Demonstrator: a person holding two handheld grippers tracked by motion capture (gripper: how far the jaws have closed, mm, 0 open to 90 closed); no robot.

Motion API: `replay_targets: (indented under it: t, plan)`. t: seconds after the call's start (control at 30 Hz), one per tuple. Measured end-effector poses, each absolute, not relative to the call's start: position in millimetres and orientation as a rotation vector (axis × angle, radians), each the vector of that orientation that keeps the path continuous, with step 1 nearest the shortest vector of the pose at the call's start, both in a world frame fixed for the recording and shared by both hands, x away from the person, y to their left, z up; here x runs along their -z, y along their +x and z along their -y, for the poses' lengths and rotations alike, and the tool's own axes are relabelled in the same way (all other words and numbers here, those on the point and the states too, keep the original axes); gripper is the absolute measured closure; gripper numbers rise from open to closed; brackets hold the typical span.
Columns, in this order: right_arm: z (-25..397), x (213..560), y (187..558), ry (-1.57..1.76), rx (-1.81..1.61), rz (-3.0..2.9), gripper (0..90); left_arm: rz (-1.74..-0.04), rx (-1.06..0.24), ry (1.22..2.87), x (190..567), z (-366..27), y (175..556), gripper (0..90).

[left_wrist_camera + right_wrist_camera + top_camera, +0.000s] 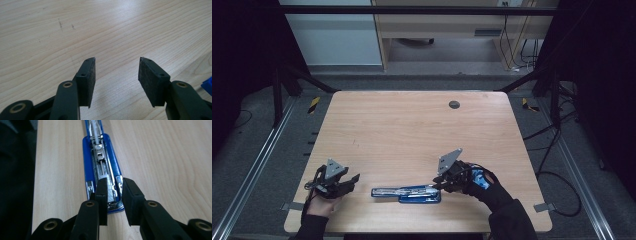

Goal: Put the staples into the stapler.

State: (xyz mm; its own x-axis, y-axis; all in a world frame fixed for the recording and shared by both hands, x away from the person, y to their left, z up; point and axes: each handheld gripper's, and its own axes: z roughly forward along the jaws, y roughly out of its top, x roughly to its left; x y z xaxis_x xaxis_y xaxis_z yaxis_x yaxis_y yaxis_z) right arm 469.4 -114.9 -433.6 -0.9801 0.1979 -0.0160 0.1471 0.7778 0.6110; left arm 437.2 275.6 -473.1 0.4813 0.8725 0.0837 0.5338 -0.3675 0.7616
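Item: stapler (pixel 407 193), blue, swung open flat, lying lengthwise near the table's (pixel 412 125) near edge. Metal staple channel faces up.

Right claw (pixel 435 185): set at the stapler's right end. In the right gripper view (pixel 114 192) its jaws stand narrowly apart, straddling the metal rail at the stapler's (pixel 101 165) near end; whether the pads press on it cannot be told. The stapler runs straight ahead of this claw, away from it.

Left claw (pixel 354 178): well left of the stapler, low over bare wood. Left gripper view (pixel 117 75): jaws wide apart, nothing between them; a blue corner (pixel 207 86) shows to its right.
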Motion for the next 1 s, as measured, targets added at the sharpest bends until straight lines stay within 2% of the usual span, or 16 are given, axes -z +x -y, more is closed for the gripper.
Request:
replay_targets:
  t: [0.23, 0.5, 1.0]
  plan:
    - [126.8, 433.4, 465.5, 0.479, -1.086, -2.742, 79.0, -1.140, -0.623, 2.037, 470.7, -274.7, 435.2, 48.7]
    - [139.7, 438.0, 449.3, 0.606, -1.189, -2.630, 90.0, -1.084, -0.600, 2.032, 466.4, -267.9, 430.8, 48.4]
    - [148.8, 454.9, 426.5, 0.733, -1.273, -2.576, 90.0, -0.981, -0.515, 2.053, 463.4, -263.2, 425.6, 44.7]
